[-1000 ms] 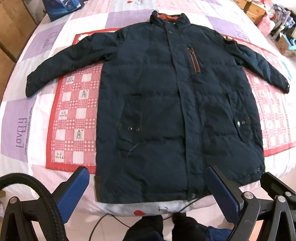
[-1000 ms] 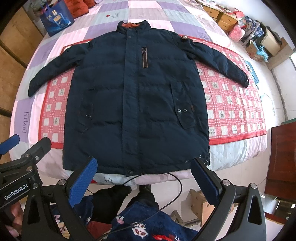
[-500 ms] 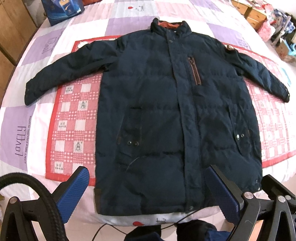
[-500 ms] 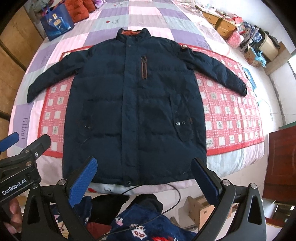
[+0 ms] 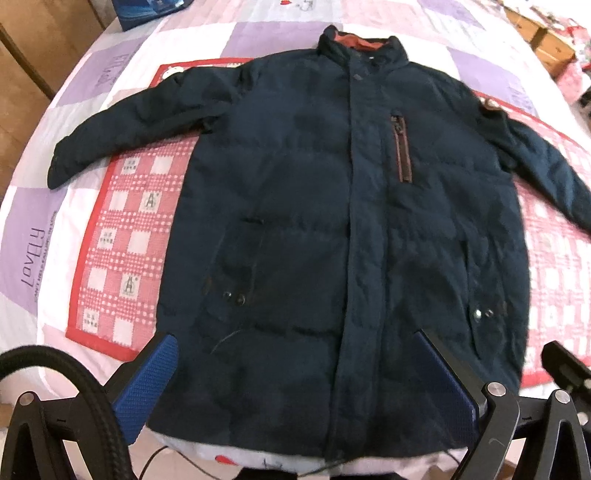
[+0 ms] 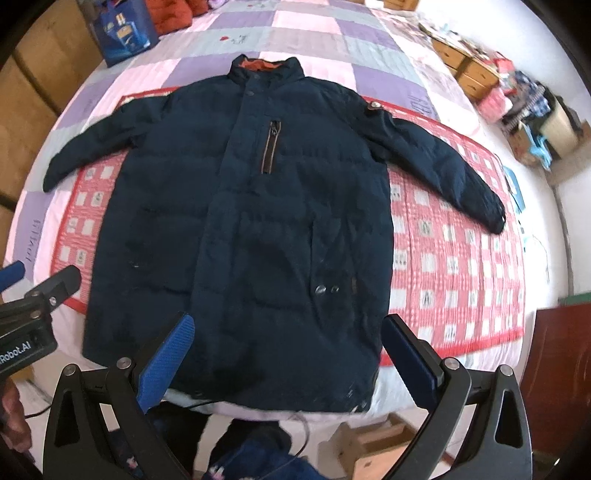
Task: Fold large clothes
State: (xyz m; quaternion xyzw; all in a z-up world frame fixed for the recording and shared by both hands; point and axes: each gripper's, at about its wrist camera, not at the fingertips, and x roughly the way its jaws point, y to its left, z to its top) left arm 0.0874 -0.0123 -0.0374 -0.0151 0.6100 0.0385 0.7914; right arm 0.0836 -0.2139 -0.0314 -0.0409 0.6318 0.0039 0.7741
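A large dark navy padded jacket [image 5: 314, 229] lies flat and face up on the bed, collar far, hem near, both sleeves spread out; it also shows in the right wrist view [image 6: 251, 221]. My left gripper [image 5: 299, 380] is open and empty, its blue pads over the hem on the left part of the jacket. My right gripper [image 6: 288, 354] is open and empty above the hem's right part. The left gripper's body shows at the left edge of the right wrist view [image 6: 33, 314].
The jacket rests on a red checked mat [image 5: 125, 236] over a purple and pink quilt [image 5: 33, 229]. A blue bag [image 6: 122, 33] stands at the bed's far left. Wooden drawers [image 6: 465, 70] and clutter lie far right. A dark red cabinet [image 6: 557, 362] is near right.
Both grippers have moved forward and lower toward the jacket's hem; the jacket now fills more of each view. The jacket itself has not moved.
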